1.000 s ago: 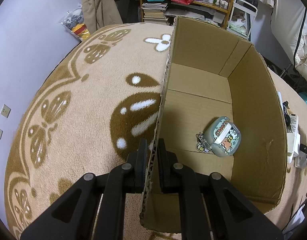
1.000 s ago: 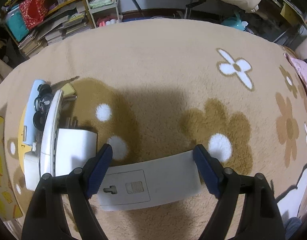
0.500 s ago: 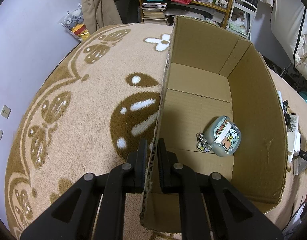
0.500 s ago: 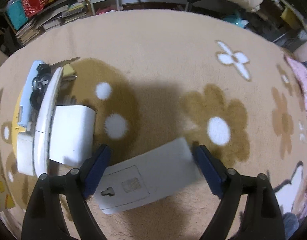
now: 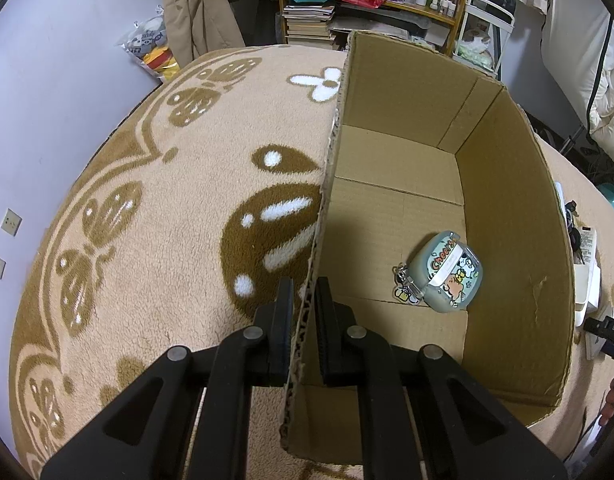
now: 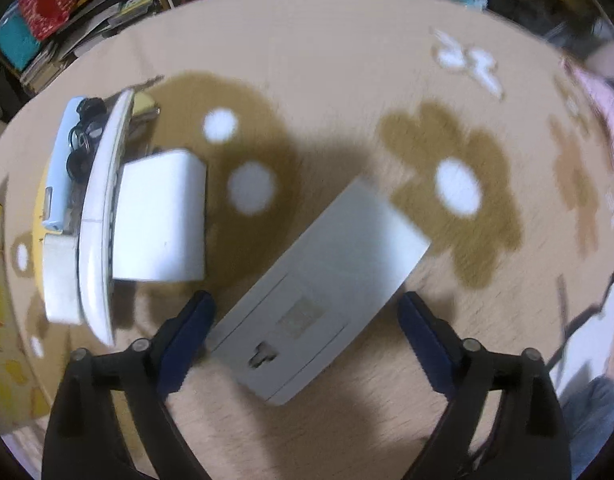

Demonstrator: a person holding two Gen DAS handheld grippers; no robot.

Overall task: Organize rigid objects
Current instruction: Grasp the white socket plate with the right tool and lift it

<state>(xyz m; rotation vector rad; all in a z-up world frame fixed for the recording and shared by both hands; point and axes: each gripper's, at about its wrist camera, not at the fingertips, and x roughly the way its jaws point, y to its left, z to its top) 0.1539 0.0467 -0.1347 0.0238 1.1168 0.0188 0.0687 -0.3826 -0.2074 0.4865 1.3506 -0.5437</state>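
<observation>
1. The left gripper (image 5: 303,300) is clamped on the near left wall of the cardboard box (image 5: 519,216), one finger outside on the rug and one inside, so it steadies the box for loading
2. Inside the box, toward its near right corner, lies a grey-green case (image 5: 447,272) with a cartoon sticker and a small keychain; judging by that, one item is already sorted
3. To the right of the box, the right gripper (image 6: 305,328) points down at the rug with its blue-padded jaws spread wide. The jaws have just narrowed slightly, but the pads do not press on anything
4. A flat white device (image 6: 323,296) lies diagonally between the jaws, its labelled end nearest the camera; the view is blurred
5. The step in hand looks like picking up this device. The next move calls for squaring the jaws to its long sides, lowering and closing
6. Left of it sit a white block (image 6: 161,216) and a white curved remote (image 6: 101,216) on a small pile
7. The surface is a beige plush rug (image 5: 147,200) with brown flowers; far off stand cluttered shelves (image 5: 347,4)
</observation>
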